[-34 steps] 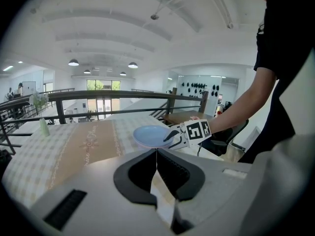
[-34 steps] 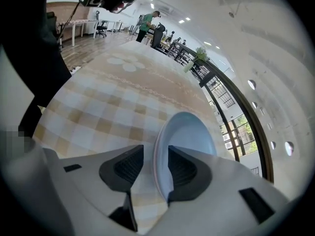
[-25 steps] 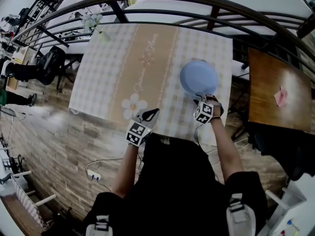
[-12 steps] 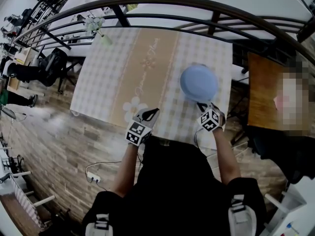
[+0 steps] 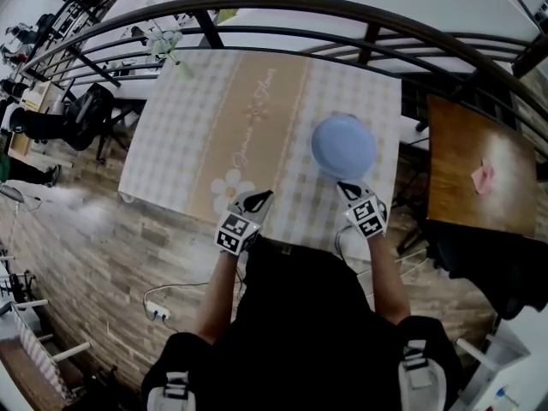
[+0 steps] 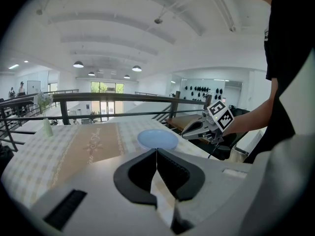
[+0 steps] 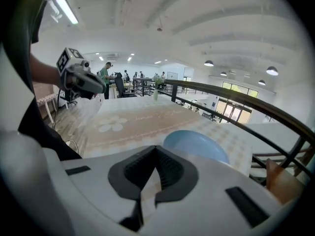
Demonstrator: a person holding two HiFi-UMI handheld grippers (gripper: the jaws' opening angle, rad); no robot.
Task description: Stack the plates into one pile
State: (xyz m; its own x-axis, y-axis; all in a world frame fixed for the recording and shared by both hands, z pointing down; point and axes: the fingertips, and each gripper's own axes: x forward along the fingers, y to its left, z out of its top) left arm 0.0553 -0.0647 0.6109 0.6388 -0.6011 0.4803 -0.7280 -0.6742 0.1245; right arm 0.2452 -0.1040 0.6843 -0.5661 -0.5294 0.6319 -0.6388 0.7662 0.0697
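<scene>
Checked-cloth table point(image 5: 167, 157) with a blue plate point(image 5: 343, 146) near its right edge, flower vase point(image 5: 180, 65) at far-left corner.

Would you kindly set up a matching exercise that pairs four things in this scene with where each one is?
Things:
1. blue plate
2. vase
3. pink scrap
4. left gripper

Places:
A. far left corner of the checked table
B. on the brown side table
C. right half of the checked table
D. near edge of the checked table, beside the printed daisy

Pairs: 1-C, 2-A, 3-B, 4-D
</scene>
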